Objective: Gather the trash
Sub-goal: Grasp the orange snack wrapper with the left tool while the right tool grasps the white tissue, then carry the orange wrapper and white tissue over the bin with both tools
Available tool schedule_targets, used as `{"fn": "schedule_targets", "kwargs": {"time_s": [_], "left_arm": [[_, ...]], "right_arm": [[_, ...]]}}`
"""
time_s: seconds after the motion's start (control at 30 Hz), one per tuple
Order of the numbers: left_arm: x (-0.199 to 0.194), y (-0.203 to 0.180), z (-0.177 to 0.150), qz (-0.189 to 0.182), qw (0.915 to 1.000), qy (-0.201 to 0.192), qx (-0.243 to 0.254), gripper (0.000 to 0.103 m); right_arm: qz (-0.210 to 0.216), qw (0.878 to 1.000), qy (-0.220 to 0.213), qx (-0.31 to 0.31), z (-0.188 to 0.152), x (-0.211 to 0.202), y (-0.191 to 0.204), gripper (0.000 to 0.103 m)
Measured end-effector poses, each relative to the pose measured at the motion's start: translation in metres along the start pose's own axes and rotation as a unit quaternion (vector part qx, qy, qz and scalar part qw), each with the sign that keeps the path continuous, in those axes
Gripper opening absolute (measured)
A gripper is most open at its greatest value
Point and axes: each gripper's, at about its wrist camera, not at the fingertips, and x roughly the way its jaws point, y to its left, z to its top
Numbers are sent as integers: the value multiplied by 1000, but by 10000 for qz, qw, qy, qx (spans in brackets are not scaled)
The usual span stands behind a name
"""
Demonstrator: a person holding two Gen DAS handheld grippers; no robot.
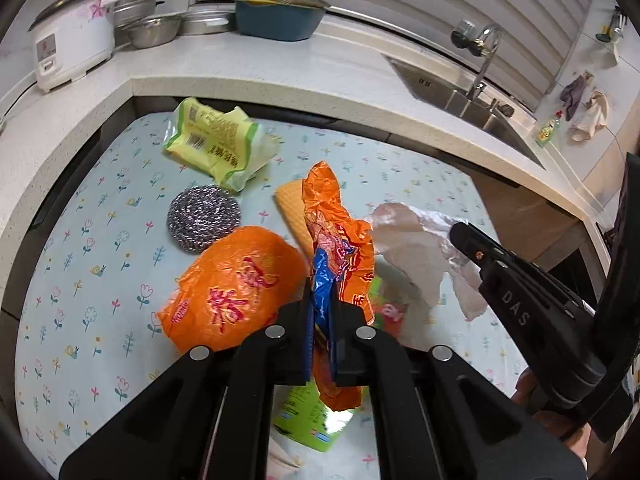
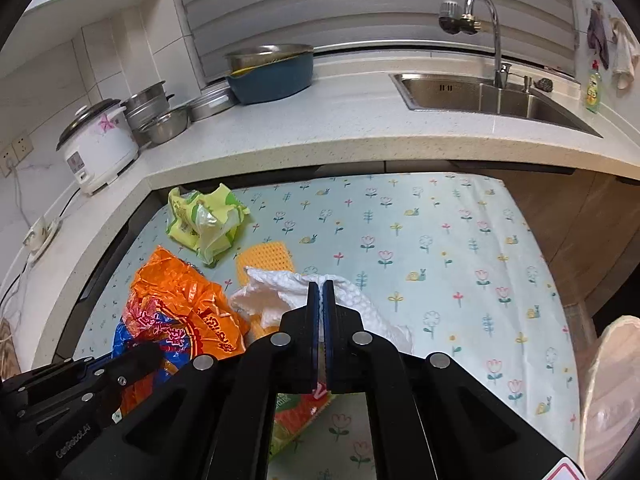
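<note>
Setting: a kitchen corner is shown from 2 wrist cameras. A table (image 2: 440, 248) covered with a pale blue flowered cloth is pushed against a white speckled counter (image 2: 320, 128).

Left gripper (image 1: 322, 312): its 2 black fingers are clamped on an orange and blue snack wrapper (image 1: 332, 224). The wrapper is held upright, lifted off the table, its crumpled top standing above the fingers.

Right gripper (image 2: 321, 304): its 2 fingers are pressed together on a crumpled white paper towel (image 2: 280, 292). The towel is held just above the cloth, beside the lifted wrapper.

Trash on the table: an orange plastic bag (image 1: 232, 288) with red print is seen lying near the left gripper. A yellow-green package (image 1: 216, 140) is seen at the far edge of the table, close to the counter. A green printed packet (image 1: 312, 420) is partly hidden under both grippers.

Other things on the table: a steel scouring pad (image 1: 203, 218) lies between the yellow-green package and the orange bag. A yellow sponge cloth (image 2: 266, 258) lies flat behind the wrapper and the towel.

Counter: a white rice cooker (image 2: 98, 146), stacked steel pots (image 2: 154, 110) and a blue basin (image 2: 272, 76) are lined up on the left side. A steel sink (image 2: 492, 96) with a curved tap (image 2: 486, 28) is set on the right side.
</note>
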Motion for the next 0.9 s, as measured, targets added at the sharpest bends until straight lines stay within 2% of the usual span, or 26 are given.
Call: {"fn": "schedule_targets", "kwargs": {"time_s": [0.37, 0.9], "left_arm": [[-28, -91, -18, -440, 9967, -103, 671, 5], [-33, -208, -60, -1065, 9846, 154, 1376, 5]], "right_arm": [[-328, 9972, -423, 528, -12, -76, -65, 2], [-935, 9857, -743, 1188, -50, -156, -170, 2]]}}
